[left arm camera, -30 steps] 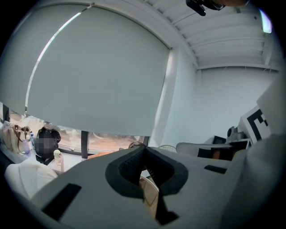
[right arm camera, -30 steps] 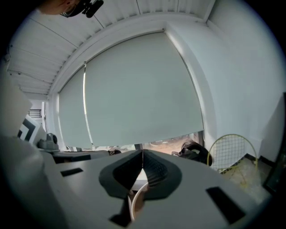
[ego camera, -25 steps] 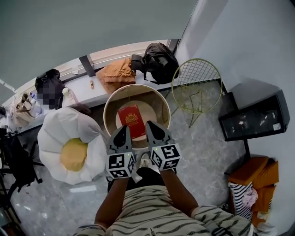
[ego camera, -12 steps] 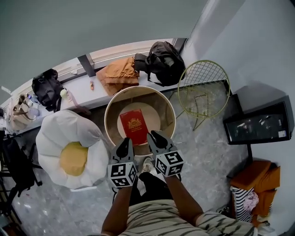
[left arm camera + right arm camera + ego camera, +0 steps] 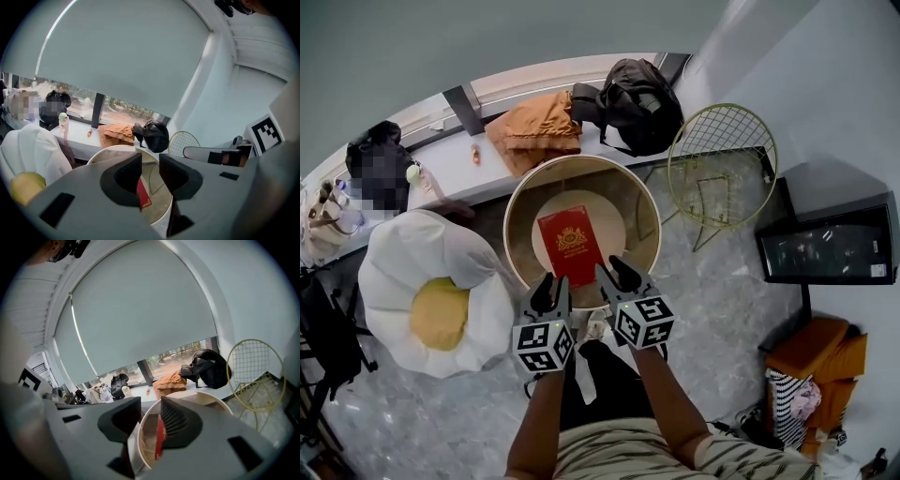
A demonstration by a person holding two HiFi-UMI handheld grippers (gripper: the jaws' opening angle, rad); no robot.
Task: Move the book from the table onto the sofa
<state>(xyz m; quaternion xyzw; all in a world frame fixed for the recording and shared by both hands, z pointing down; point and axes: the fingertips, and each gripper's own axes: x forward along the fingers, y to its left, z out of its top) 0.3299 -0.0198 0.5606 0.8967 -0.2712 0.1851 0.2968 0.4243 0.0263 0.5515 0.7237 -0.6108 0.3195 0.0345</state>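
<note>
A red book (image 5: pixel 571 245) with a gold emblem lies flat in the middle of the round, rimmed table (image 5: pixel 517 246). Both grippers hover side by side over the table's near rim, just short of the book. The left gripper (image 5: pixel 551 287) and the right gripper (image 5: pixel 620 274) both have their jaws opening, with nothing between them. In the left gripper view the book (image 5: pixel 143 197) shows through the gap of the left gripper (image 5: pixel 150 165). The right gripper (image 5: pixel 151 409) frames the book (image 5: pixel 160 440) edge-on. The white flower-shaped sofa (image 5: pixel 422 272) with a yellow centre stands left of the table.
A window ledge behind the table carries an orange cloth (image 5: pixel 534 131) and a black backpack (image 5: pixel 637 114). A green wire chair (image 5: pixel 722 164) stands at the table's right, with a black cabinet (image 5: pixel 830 248) beyond. A person (image 5: pixel 380 173) is at the far left.
Both grippers have dropped from above the book toward the table's near rim. Their jaws, shut before, now stand parted.
</note>
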